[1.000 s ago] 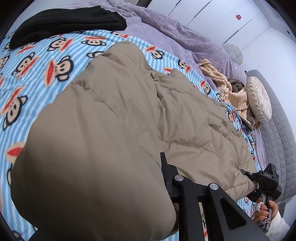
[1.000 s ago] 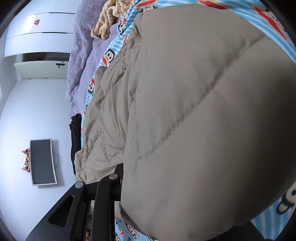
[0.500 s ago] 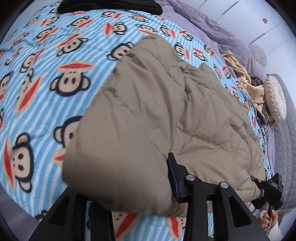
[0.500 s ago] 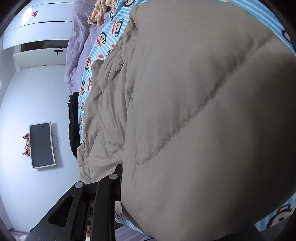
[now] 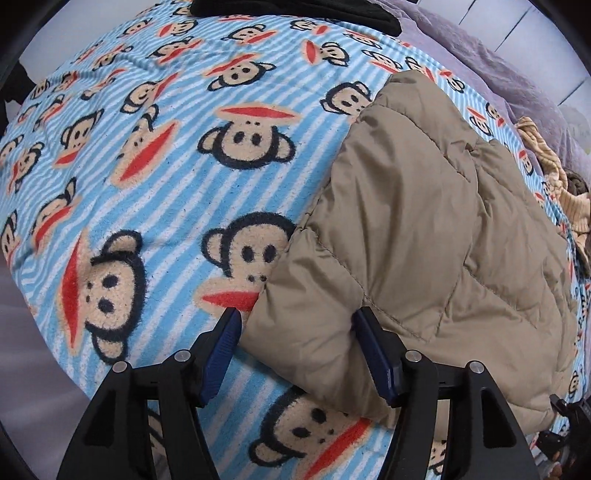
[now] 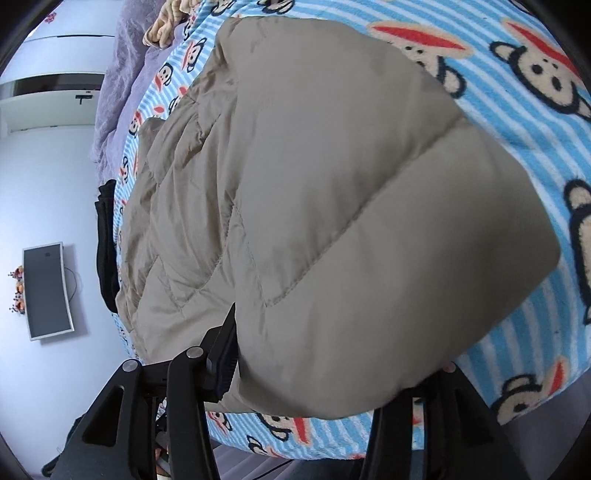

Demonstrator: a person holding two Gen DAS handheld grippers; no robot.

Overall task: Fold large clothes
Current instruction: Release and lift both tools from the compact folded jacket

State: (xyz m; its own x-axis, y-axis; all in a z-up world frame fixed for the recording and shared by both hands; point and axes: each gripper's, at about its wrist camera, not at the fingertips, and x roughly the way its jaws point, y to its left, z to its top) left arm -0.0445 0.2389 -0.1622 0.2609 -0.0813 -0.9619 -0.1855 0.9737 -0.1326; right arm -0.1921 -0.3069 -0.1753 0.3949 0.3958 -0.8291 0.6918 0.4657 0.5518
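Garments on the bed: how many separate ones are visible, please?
3. A tan puffer jacket lies on the monkey-print blanket, a black garment at the far edge, and a beige knit sweater past the jacket. Others may be hidden.

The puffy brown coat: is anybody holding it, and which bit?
The left gripper is open around a corner of the coat, not pinching it. The right gripper has the coat's edge between its fingers, but its grip is hidden.

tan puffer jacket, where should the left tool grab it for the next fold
Probably the near corner of the tan puffer jacket, coming low from the bed's near edge. That puffy corner already bulges between the open left tool, lying flat on the monkey-print blanket.
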